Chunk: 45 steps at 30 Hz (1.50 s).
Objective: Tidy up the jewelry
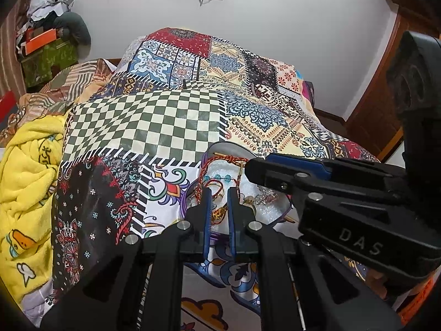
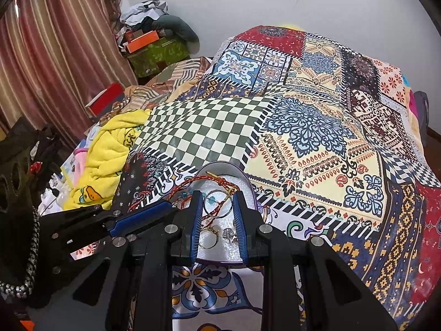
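Observation:
A purple-rimmed tray [image 2: 249, 184] with white foam lining lies on the patterned bedspread, also in the left wrist view [image 1: 234, 147]. It holds a red-gold braided cord [image 2: 217, 179], a silver bangle [image 2: 217, 202], a gold ring [image 2: 209, 238], a silver ring [image 2: 230, 234] and a blue bead [image 2: 210, 199]. My right gripper [image 2: 217, 201] is open over the tray, its fingers either side of the bangle. My left gripper [image 1: 219, 193] is narrowly open over the tray's left part, with a gold piece [image 1: 219, 213] between its fingers. Each gripper shows in the other's view.
The patchwork bedspread [image 2: 317, 138] covers the bed. A yellow cartoon blanket [image 1: 24, 179] is bunched at the left. Boxes and clothes [image 2: 154, 44] pile up in the far corner by a striped curtain [image 2: 55, 55]. A wooden door [image 1: 386, 96] stands at right.

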Each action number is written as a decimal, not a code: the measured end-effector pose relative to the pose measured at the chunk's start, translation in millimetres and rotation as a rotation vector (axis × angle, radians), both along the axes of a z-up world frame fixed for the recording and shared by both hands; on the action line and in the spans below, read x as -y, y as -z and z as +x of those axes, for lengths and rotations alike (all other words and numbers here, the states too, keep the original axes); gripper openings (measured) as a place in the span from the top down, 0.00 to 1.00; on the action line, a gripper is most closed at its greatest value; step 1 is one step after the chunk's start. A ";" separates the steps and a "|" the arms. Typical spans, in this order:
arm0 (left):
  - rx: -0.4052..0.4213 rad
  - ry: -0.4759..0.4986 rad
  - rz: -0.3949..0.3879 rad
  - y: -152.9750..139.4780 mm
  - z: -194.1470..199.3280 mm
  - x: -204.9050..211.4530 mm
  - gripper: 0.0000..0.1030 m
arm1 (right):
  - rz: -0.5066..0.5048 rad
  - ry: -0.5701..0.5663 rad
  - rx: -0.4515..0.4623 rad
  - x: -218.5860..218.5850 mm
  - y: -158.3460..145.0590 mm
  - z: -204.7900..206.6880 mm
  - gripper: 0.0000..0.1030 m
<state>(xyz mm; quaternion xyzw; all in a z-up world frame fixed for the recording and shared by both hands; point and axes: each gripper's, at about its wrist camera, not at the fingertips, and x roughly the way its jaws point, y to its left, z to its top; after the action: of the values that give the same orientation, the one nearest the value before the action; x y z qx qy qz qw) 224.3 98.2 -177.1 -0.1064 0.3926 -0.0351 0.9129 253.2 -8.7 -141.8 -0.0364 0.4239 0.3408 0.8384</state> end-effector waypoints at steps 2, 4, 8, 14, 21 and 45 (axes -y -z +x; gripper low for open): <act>-0.003 0.001 -0.004 -0.1 -0.4 -0.4 0.92 | -0.002 -0.002 -0.005 -0.2 -0.8 0.6 0.80; -0.003 0.001 -0.003 -0.9 -1.0 -0.1 0.92 | 0.003 -0.003 -0.009 0.1 -1.8 0.5 0.78; -0.002 -0.002 -0.006 -5.0 -2.8 -0.5 0.91 | 0.009 0.007 0.006 2.8 -7.0 -2.8 0.74; 0.025 -0.016 -0.003 -21.9 -9.0 -2.2 0.91 | 0.036 0.025 0.053 12.1 -27.6 -13.4 0.74; 0.107 -0.036 0.008 -62.6 -30.9 -2.1 0.91 | 0.083 0.052 0.138 31.0 -67.6 -38.5 0.74; 0.669 -0.149 0.188 -244.0 -223.1 44.5 0.28 | 0.275 0.215 0.603 106.4 -205.0 -201.4 0.36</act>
<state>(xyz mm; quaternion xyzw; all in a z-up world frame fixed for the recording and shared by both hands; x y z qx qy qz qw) 1.2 53.7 66.9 -0.0328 0.0647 0.0349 0.9968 51.8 -115.1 63.2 0.0227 0.1086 0.2786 0.9540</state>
